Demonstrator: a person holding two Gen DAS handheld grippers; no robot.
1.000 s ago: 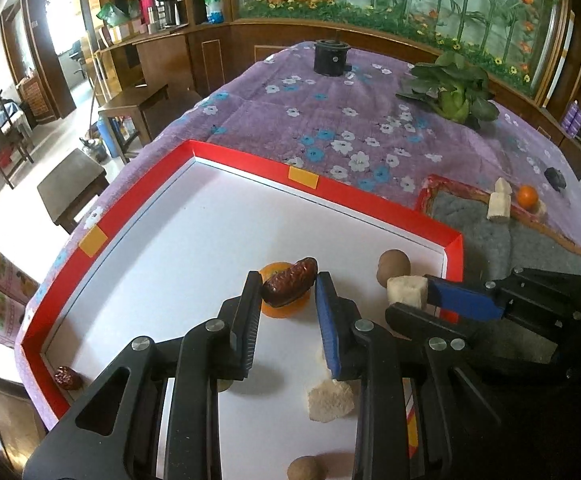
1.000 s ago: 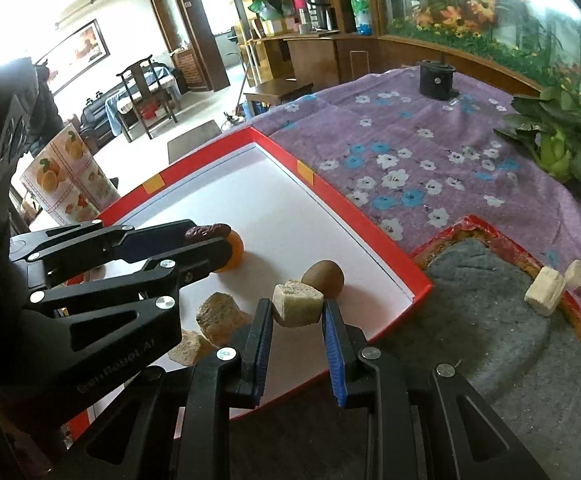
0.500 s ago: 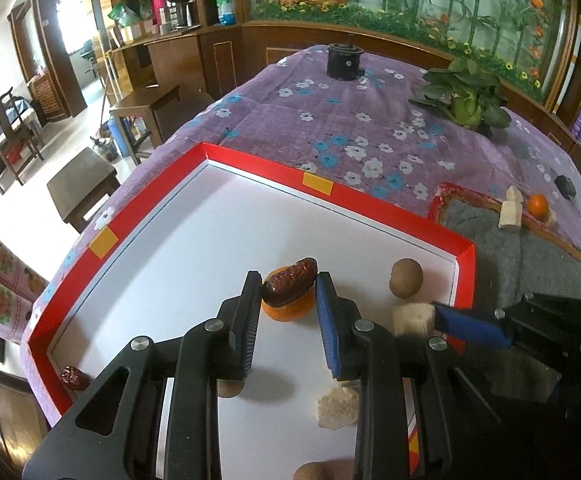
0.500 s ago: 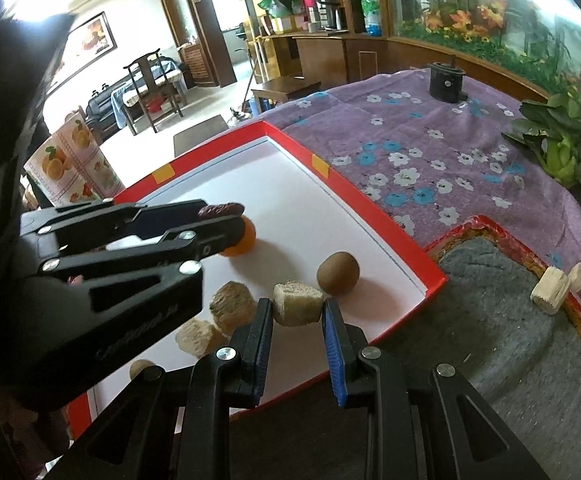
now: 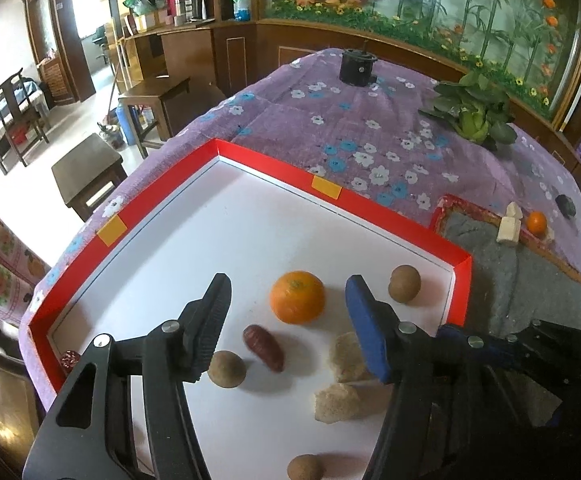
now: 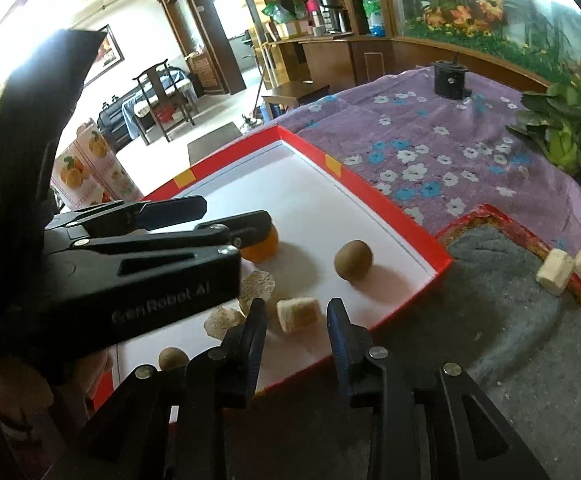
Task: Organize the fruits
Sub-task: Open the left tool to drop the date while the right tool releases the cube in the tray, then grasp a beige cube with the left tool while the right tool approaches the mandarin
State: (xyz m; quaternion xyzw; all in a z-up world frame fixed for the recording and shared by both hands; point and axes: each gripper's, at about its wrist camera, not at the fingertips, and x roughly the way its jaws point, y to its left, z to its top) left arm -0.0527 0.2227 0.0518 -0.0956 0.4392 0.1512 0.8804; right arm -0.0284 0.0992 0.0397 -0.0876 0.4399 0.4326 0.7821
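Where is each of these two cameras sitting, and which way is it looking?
Left wrist view: sits on the left tool, looking forward and down along its open fingers into the red tray; the right tool juts in at right.
Right wrist view: sits on the right tool, looking down over the tray's near corner at a pale cube; the left tool crosses at left.
Shared: the tray, the orange, a brown round fruit, the flowered purple cloth.

orange (image 5: 297, 297) sitting mid-frame in the red-rimmed white tray (image 5: 390, 220), dark red date (image 5: 263, 348) lying loose just below-left, brown kiwi (image 5: 404, 284) to the right, pale chunks (image 5: 338, 402) lower right
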